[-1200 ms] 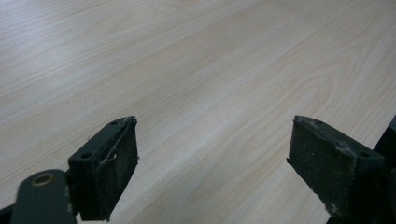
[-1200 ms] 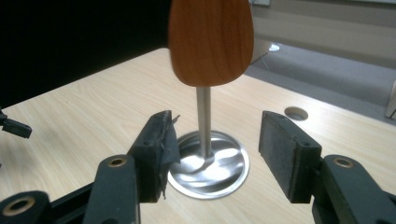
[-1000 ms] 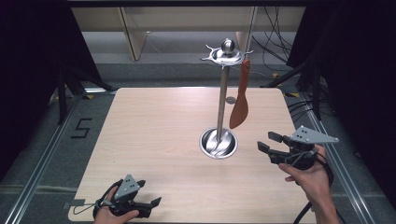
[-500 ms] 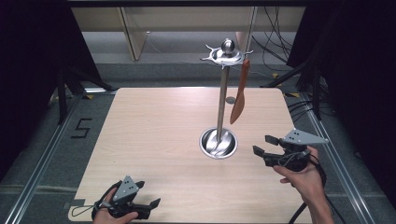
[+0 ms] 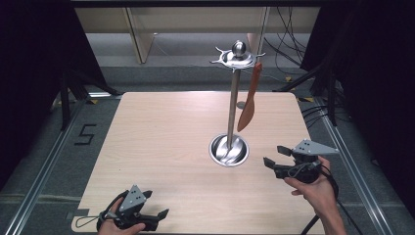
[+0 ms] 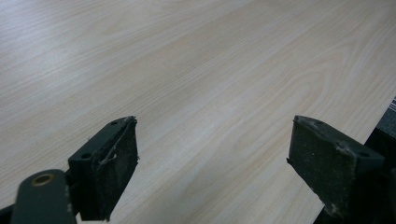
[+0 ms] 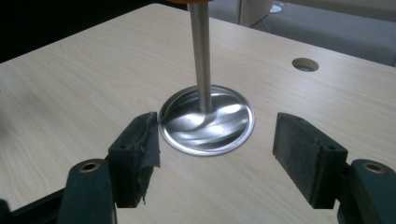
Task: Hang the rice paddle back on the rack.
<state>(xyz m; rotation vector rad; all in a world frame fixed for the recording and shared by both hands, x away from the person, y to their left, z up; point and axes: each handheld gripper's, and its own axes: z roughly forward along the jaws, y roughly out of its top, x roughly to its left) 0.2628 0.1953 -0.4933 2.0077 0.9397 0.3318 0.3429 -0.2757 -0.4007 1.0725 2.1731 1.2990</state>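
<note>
A steel utensil stand (image 5: 233,103) rises from a round dished base (image 5: 229,150) right of the table's middle. From a hook on its top ring (image 5: 237,57) hangs a brown wooden spatula (image 5: 248,102), blade down. My right gripper (image 5: 275,157) is held just above the table to the right of the base, open, jaws pointing left at it with nothing between them; the base (image 7: 207,120) and pole (image 7: 200,51) lie just beyond its fingertips. My left gripper (image 5: 161,215) rests at the table's front left edge, open, over bare wood (image 6: 196,84).
The light wooden table (image 5: 161,142) has a small round cable hole (image 5: 241,105) behind the stand. A metal rail (image 5: 352,161) runs along the right side, and cables (image 5: 288,54) lie on the floor beyond the far edge. A "5" mark (image 5: 84,134) is on the floor left.
My right gripper has drawn back from near the hanging spatula, moving down and toward the front right. The spatula swings slightly. The left gripper has stayed put.
</note>
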